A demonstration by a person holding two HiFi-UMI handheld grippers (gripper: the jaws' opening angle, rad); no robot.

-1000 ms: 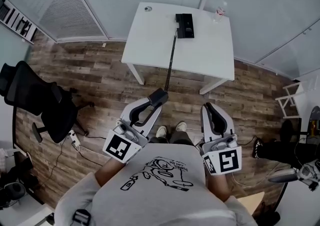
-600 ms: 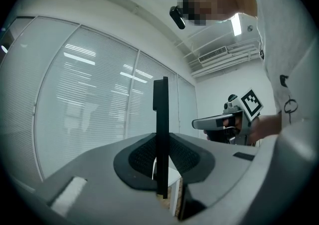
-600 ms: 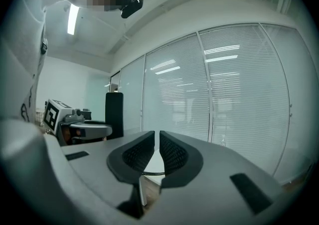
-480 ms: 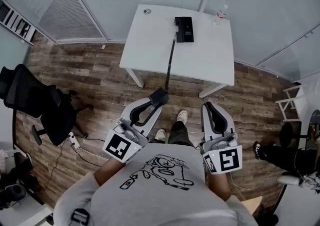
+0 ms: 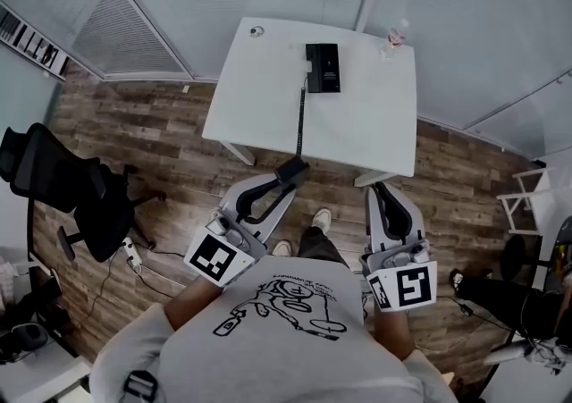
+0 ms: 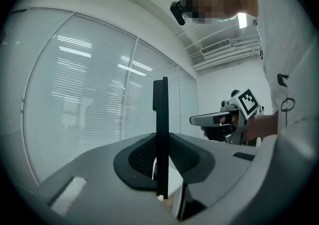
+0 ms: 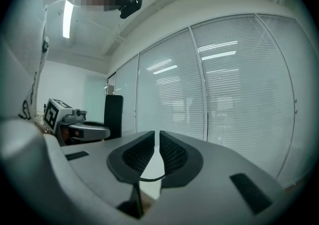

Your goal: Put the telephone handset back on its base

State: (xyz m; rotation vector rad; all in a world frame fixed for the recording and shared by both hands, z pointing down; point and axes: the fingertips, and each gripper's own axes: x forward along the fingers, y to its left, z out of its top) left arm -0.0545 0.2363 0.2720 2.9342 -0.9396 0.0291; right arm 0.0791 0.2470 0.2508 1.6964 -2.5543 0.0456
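Observation:
My left gripper (image 5: 288, 176) is shut on the black telephone handset (image 5: 292, 169), which stands edge-on between the pads in the left gripper view (image 6: 160, 134). A dark cord (image 5: 301, 120) runs from the handset up to the black telephone base (image 5: 323, 68) on the white table (image 5: 259, 102) ahead. The handset hangs over the wooden floor, short of the table's near edge. My right gripper (image 5: 382, 188) is held level beside it, shut with nothing between its pads (image 7: 157, 136). The right gripper view shows the handset (image 7: 113, 114) off to its left.
A clear bottle (image 5: 395, 35) and a small round object (image 5: 257, 31) sit at the table's far edge. A black office chair (image 5: 63, 182) stands at the left, a power strip (image 5: 132, 251) lies on the floor near it. Blinds cover the glass walls behind the table.
Both grippers have moved forward toward the table, and the table and base now lie closer. The person's feet have stepped. The handset stays in the left gripper.

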